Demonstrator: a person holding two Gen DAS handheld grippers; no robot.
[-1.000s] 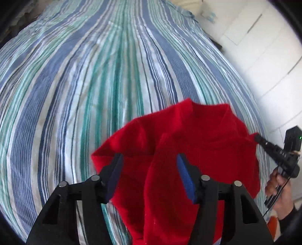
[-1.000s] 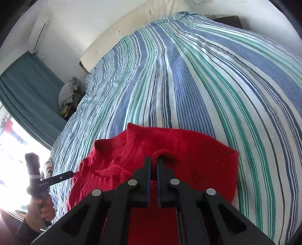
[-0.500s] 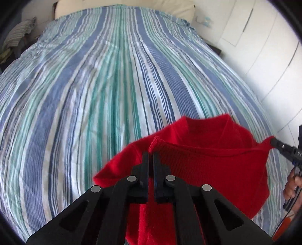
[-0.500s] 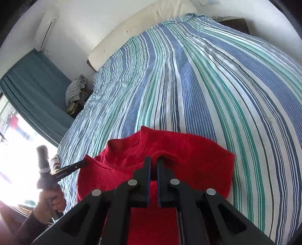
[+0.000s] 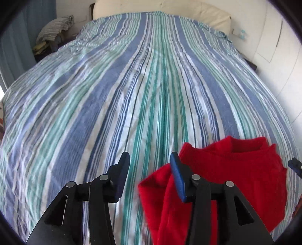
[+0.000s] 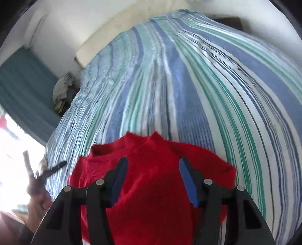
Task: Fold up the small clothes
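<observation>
A small red knitted garment (image 5: 236, 169) lies bunched on the striped bed cover (image 5: 132, 84) near the front edge; it also shows in the right wrist view (image 6: 151, 179). My left gripper (image 5: 149, 175) is open and empty, with its right finger at the garment's left edge. My right gripper (image 6: 152, 179) is open just above the middle of the garment, holding nothing. The other gripper's tip shows at the far right of the left wrist view (image 5: 295, 165) and at the left of the right wrist view (image 6: 54, 169).
A cream headboard (image 5: 160, 7) stands at the far end of the bed. A pile of clothes (image 5: 54, 28) sits at the far left beside a blue curtain (image 6: 22, 84). White cupboard doors (image 5: 279, 47) line the right side. A bright window (image 6: 11, 160) is low at the left.
Both grippers were shut on the red garment half a second ago; both have opened and let it go. The left gripper has shifted left, so the garment now lies to its right.
</observation>
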